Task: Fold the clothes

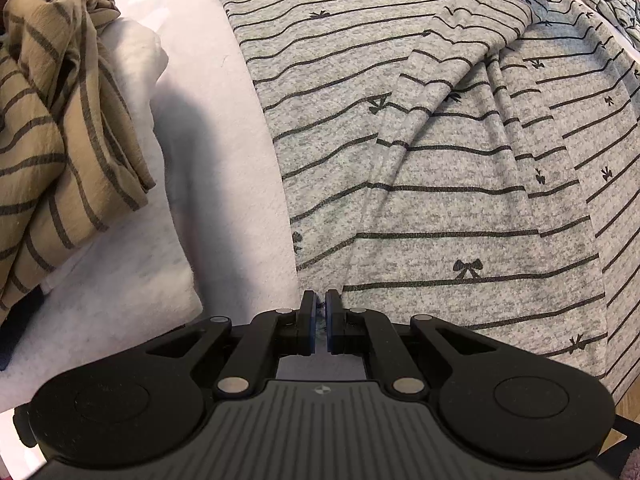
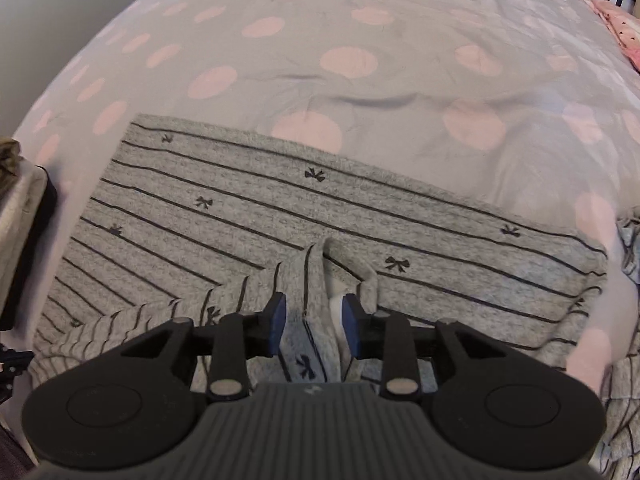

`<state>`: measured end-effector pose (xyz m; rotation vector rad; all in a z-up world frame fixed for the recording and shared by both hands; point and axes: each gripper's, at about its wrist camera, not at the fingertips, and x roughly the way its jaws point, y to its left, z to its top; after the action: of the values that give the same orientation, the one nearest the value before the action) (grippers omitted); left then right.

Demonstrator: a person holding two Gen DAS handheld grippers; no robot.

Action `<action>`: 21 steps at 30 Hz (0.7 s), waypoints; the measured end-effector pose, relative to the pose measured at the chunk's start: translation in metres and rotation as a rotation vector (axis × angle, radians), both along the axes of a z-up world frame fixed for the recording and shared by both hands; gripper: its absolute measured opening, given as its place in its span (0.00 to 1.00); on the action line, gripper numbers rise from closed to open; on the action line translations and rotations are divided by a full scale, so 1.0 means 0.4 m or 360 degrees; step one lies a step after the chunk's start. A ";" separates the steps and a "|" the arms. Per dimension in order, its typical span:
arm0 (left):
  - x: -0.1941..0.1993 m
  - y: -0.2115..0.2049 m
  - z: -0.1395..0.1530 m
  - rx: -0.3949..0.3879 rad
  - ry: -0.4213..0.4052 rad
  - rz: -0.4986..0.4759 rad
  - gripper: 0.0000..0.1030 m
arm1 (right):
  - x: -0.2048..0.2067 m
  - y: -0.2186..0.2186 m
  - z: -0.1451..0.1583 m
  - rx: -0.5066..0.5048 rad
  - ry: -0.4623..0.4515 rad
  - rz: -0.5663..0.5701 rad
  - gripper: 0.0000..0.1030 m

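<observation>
A grey striped top (image 2: 280,208) is spread on the spotted bed (image 2: 360,60), its edge pinched in the clenched left tool (image 1: 320,312) while a folded sleeve (image 2: 308,280) lies unpressed between the released right tool (image 2: 314,312), so it may be dragged askew.

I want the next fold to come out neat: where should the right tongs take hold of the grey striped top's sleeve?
Take the sleeve at its cuff end, the rounded fold just beyond the open right tongs. It lies doubled on the grey striped top, so coming steeply from above and pinching across its narrow width probably catches both layers.
</observation>
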<state>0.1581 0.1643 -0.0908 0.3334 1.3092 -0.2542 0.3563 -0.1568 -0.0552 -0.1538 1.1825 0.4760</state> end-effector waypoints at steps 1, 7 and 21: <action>0.000 0.001 -0.001 -0.0002 0.0000 0.0000 0.03 | 0.004 0.004 -0.012 -0.0014 0.0016 -0.0002 0.33; 0.000 0.011 -0.001 -0.0038 -0.0008 0.0014 0.03 | 0.000 0.026 -0.011 -0.0020 -0.0006 0.0045 0.07; 0.005 0.049 0.005 -0.0171 -0.0036 0.0123 0.00 | 0.053 0.254 0.256 0.0033 -0.0484 0.0291 0.05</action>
<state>0.1599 0.1841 -0.0890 0.1940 1.2780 -0.2540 0.3774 -0.0551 0.0474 -0.3070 0.8691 0.6024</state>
